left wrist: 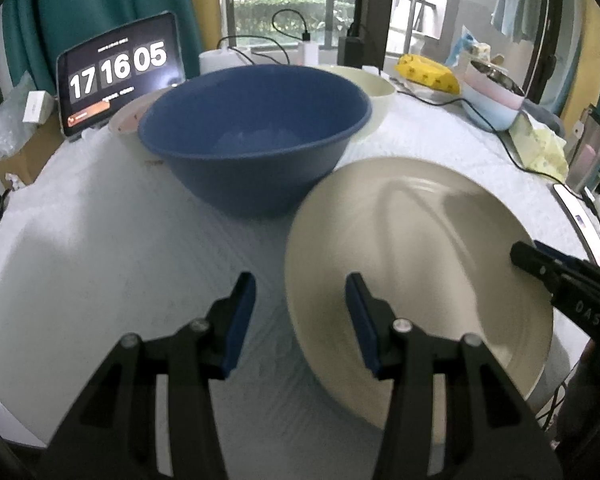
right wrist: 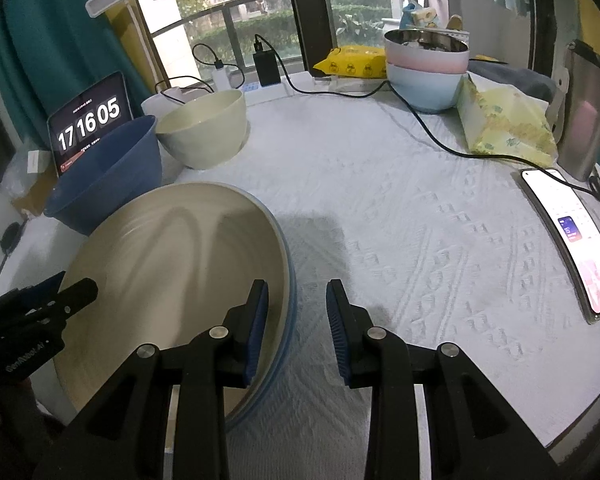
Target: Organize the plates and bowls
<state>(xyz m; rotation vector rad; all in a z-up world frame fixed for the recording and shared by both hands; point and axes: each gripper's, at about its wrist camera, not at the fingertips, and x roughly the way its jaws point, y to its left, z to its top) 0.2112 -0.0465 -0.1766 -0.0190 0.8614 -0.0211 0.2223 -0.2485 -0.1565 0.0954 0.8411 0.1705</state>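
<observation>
Beige plate [right wrist: 172, 280] rim sits between the partly spread right hand-held gripper [right wrist: 296, 312] jaws, unpinched; left hand-held gripper [left wrist: 300, 312] likewise spread.

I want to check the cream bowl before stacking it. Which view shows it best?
The right wrist view: the cream bowl shows whole, rim to base, beside the blue bowl. In the left wrist view only part of its rim and side peeks out behind the blue bowl.
</observation>
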